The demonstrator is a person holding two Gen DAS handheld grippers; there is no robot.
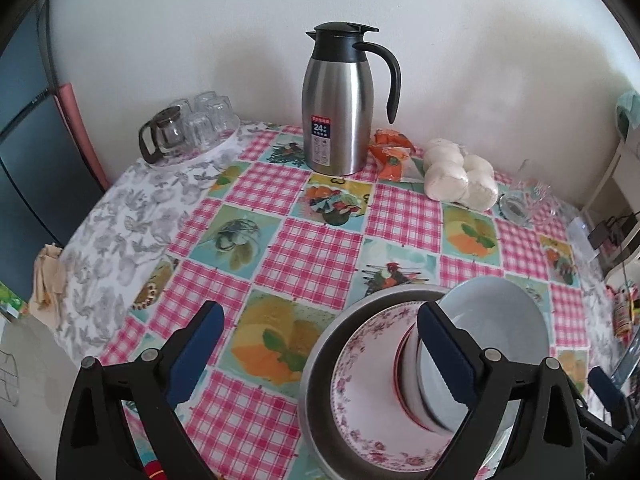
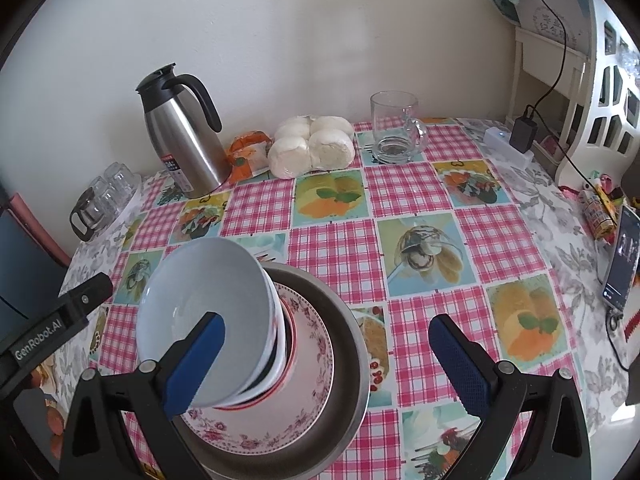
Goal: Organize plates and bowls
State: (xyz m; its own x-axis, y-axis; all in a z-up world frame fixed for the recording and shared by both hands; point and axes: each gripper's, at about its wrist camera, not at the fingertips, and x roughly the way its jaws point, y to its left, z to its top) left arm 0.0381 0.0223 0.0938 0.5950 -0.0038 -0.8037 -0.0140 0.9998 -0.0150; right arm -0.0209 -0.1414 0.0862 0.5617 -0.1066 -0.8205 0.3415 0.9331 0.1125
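On the checked table (image 2: 420,240), the bowls (image 2: 204,320) sit stacked on a floral plate (image 2: 312,360) inside a metal pan (image 2: 352,320). The left gripper (image 1: 320,352) and the right gripper (image 2: 326,364) both gape wide, gripping nothing.

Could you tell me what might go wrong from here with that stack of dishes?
1. The white bowl on top of the nested bowls looks tilted, so it could slide off if bumped.
2. The left gripper and right gripper both stand open with one finger close to the bowl; a small sideways move might knock it.
3. The floral plate sits in the metal pan; a toppling bowl could chip it.
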